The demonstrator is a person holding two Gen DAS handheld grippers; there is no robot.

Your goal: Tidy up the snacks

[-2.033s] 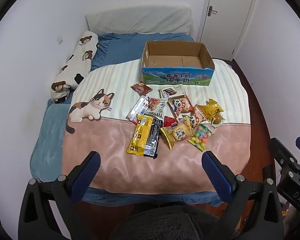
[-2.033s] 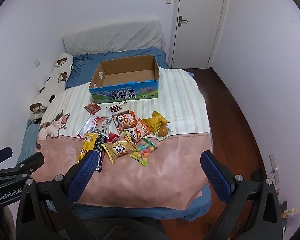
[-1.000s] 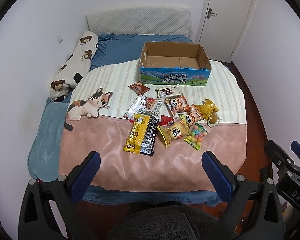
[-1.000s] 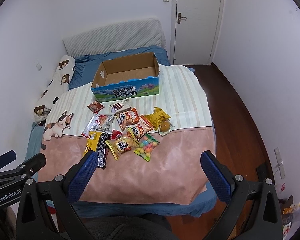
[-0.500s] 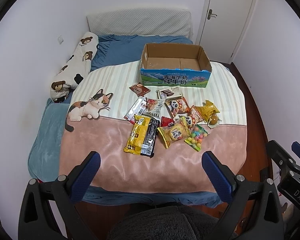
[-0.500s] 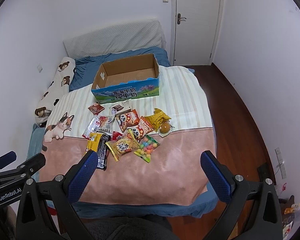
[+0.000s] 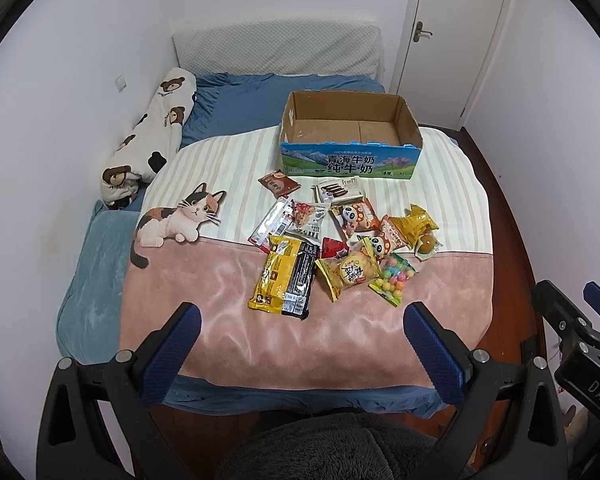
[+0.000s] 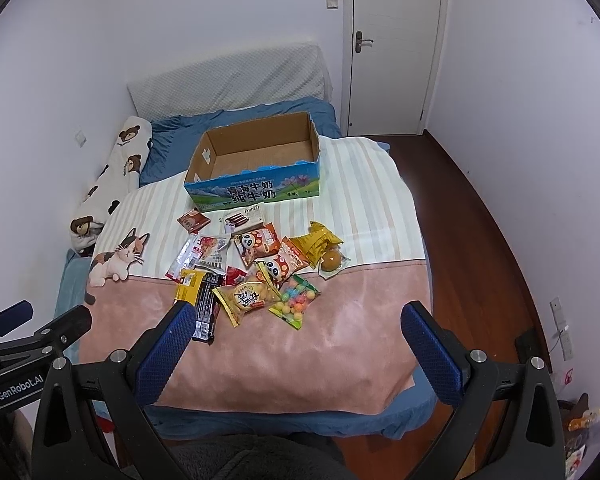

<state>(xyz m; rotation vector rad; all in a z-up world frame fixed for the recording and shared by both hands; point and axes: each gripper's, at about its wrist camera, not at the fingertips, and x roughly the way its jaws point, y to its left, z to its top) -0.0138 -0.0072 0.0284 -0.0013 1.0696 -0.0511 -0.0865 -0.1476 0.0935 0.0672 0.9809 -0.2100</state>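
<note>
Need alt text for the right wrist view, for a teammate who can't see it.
A pile of snack packets lies on a pink and striped blanket on a bed, with an empty open cardboard box behind it. The right tool hangs open in the foreground, holding nothing; the left tool shows at the left edge.

Both views were evenly, softly lit with weak shadows. The pink blanket showed pale sheen. Focus was sharp centrally; fisheye bending and black vignetting marked the corners.
</note>
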